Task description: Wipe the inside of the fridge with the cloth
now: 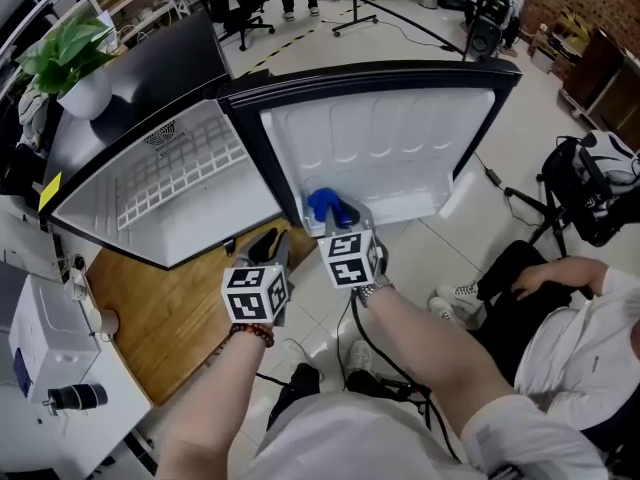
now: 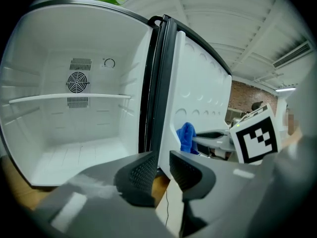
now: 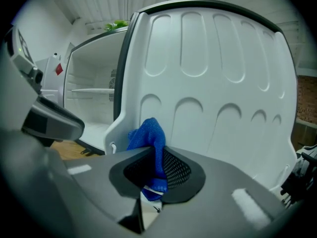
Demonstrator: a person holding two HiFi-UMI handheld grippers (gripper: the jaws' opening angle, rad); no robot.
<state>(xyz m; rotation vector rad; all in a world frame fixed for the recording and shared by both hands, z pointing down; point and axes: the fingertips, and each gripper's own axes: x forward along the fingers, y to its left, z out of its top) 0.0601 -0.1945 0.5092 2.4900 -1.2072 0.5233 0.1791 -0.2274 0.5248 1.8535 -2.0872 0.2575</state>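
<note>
Pinching the blue cloth [image 3: 148,133] at 1 bunched fold, R gripper [image 3: 153,170] is gripping it; soft, light, floppy. L gripper [image 2: 163,170] is hanging empty, jaws slightly apart.

We count one small white fridge [image 1: 190,208] with one open door [image 1: 380,138]. Inside it we see one thin white shelf [image 2: 69,97] and one round fan grille [image 2: 77,82]. There is one blue cloth [image 1: 322,204]. There are two grey grippers, the left gripper [image 1: 270,243] and the right gripper [image 1: 338,214]. We count one leafy green plant in a white pot [image 1: 62,53].
</note>
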